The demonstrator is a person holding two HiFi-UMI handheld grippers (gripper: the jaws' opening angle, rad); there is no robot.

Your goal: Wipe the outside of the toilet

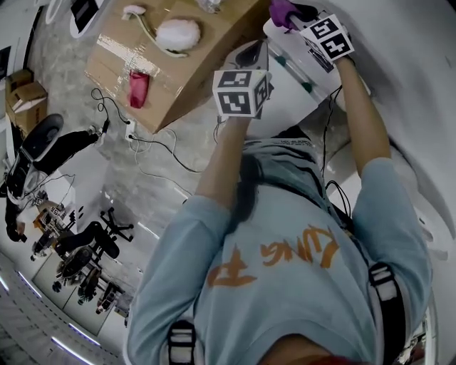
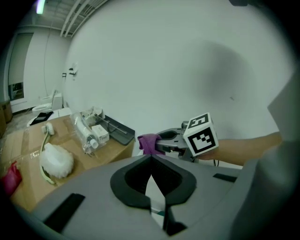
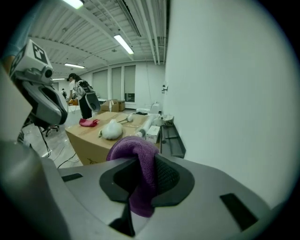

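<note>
The white toilet (image 1: pixel 308 80) shows only in part under both grippers, at the top of the head view beside a white wall (image 1: pixel 420 78). My right gripper (image 1: pixel 288 14) is shut on a purple cloth (image 1: pixel 281 10), held up near the wall. In the right gripper view the cloth (image 3: pixel 139 165) bulges out between the jaws and hangs down. My left gripper (image 1: pixel 252 53) is just left of it, with its jaw tips touching and nothing between them (image 2: pixel 151 158). In the left gripper view, the right gripper (image 2: pixel 161 143) and cloth (image 2: pixel 148 142) are straight ahead.
A cardboard box (image 1: pixel 187 80) stands left of the toilet; on it lie a white fluffy duster (image 1: pixel 177 33), a red rag (image 1: pixel 138 87), packaged items (image 2: pixel 88 132) and a dark tray (image 2: pixel 115 130). Cables (image 1: pixel 153 146) trail over the floor. Office chairs (image 1: pixel 89 242) stand lower left.
</note>
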